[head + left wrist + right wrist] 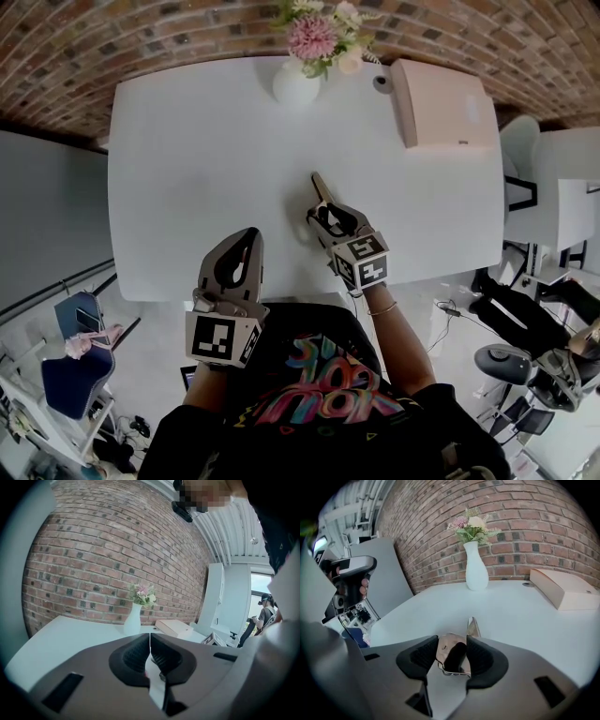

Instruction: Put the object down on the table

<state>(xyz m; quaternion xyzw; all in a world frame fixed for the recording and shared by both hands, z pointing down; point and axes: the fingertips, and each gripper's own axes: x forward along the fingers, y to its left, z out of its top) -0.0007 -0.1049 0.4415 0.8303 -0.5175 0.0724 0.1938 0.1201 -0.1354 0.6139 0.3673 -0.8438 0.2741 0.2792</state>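
Bright, even light washes the white table (187, 206) almost flat, and the shadows on it are faint and soft. A window (260, 585) at far right glares white. Every view bulges, bending the brick wall (141, 37). Corners go black, and the nearest parts look blurred.

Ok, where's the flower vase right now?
In the head view, the white flower vase stands at the far edge of the table, against the brick wall, just left of the beige box.
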